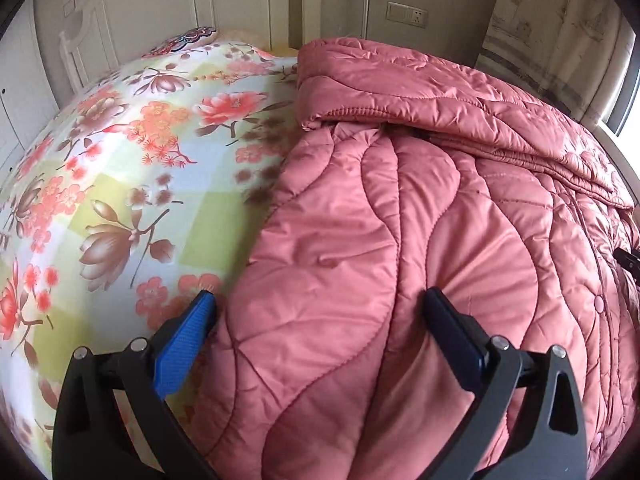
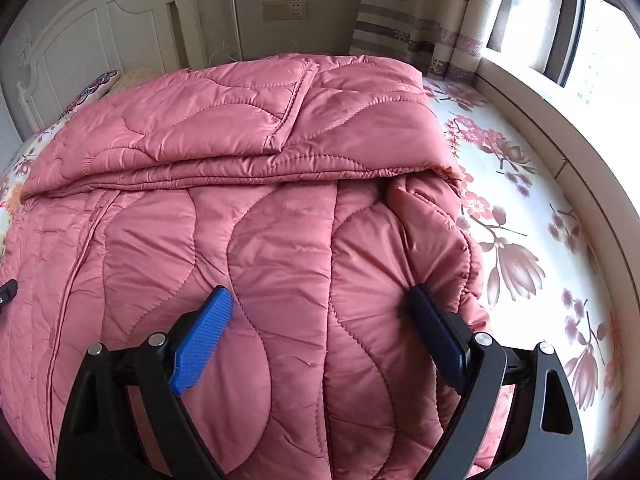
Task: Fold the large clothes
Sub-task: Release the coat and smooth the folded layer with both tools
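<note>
A large pink quilted coat (image 1: 420, 208) lies spread on the floral bedsheet (image 1: 132, 168); it also shows in the right wrist view (image 2: 280, 220). Its far part is folded over toward me, forming a doubled layer (image 2: 240, 132). My left gripper (image 1: 320, 308) is open, its fingers (image 1: 192, 332) straddling the coat's left edge, one on the sheet side, one pressing on the fabric. My right gripper (image 2: 320, 304) is open over the coat's right part, its right finger (image 2: 436, 332) near the bunched right edge. Neither holds fabric.
A white headboard (image 2: 80, 40) and a patterned pillow (image 1: 188, 40) stand at the far end. A wall socket (image 2: 284, 10) and a curtain (image 2: 408, 32) are behind the bed. A window ledge (image 2: 552, 128) runs along the right. Bare sheet (image 2: 532, 220) lies to the right of the coat.
</note>
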`<state>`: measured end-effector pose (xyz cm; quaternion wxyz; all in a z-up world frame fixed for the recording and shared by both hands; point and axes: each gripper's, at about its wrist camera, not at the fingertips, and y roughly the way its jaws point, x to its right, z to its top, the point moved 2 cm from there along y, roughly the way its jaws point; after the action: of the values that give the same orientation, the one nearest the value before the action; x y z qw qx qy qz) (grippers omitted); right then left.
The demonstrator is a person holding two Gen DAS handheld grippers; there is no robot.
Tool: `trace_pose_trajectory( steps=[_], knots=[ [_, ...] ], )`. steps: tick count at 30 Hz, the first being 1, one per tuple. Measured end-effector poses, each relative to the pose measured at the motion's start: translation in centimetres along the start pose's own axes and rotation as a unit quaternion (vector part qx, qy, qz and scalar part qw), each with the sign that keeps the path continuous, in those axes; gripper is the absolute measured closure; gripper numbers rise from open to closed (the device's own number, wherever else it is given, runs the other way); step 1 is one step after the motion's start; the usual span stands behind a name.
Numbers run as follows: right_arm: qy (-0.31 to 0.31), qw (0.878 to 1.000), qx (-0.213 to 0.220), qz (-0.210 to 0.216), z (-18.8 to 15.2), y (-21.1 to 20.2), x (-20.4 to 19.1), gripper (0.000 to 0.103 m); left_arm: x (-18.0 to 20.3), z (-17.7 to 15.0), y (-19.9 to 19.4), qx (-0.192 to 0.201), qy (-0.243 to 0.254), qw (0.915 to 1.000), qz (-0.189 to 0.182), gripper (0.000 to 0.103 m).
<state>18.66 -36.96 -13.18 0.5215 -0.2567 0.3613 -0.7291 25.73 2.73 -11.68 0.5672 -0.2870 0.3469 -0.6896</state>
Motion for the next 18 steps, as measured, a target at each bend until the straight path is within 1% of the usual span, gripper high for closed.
trace_pose_trajectory(
  steps=[3, 9, 12, 13, 14, 15, 16, 17, 18],
  knots=[
    [0.007, 1.0, 0.003, 0.008, -0.4, -0.2, 0.2, 0.016, 0.2, -0.2, -0.1, 0.001, 0.0, 1.0, 0.001, 0.002],
    [0.005, 1.0, 0.005, 0.003, -0.7, -0.6, 0.3, 0.017, 0.1, -0.3, -0.2, 0.002, -0.004, 1.0, -0.001, 0.002],
    [0.007, 1.0, 0.002, 0.008, -0.7, -0.6, 0.3, 0.016, 0.1, -0.2, 0.0, 0.001, -0.003, 1.0, -0.001, 0.002],
    [0.009, 1.0, 0.001, 0.01, -0.7, -0.6, 0.3, 0.016, 0.2, -0.2, -0.2, 0.002, -0.001, 1.0, 0.007, 0.002],
    [0.01, 1.0, 0.0, 0.009, -0.7, -0.7, 0.3, 0.017, 0.4, -0.2, -0.7, 0.008, 0.001, 0.9997, 0.025, 0.002],
    [0.014, 1.0, -0.001, -0.006, -0.8, -1.2, 0.2, 0.017, 0.8, -0.5, -1.8, 0.021, 0.003, 0.9983, 0.054, 0.002],
    [0.02, 1.0, -0.002, -0.017, -1.0, -2.0, -0.1, 0.016, 1.4, -0.8, -2.9, 0.034, 0.006, 0.9973, 0.065, 0.002],
    [0.027, 1.0, 0.002, -0.011, -1.3, -3.0, -0.7, 0.016, 2.1, -1.3, -4.1, 0.047, 0.009, 0.9973, 0.056, 0.002],
    [0.023, 0.999, 0.014, 0.022, -1.9, -4.3, -1.8, 0.016, 3.3, -2.0, -5.7, 0.059, 0.02, 0.9977, 0.024, 0.002]
  ],
)
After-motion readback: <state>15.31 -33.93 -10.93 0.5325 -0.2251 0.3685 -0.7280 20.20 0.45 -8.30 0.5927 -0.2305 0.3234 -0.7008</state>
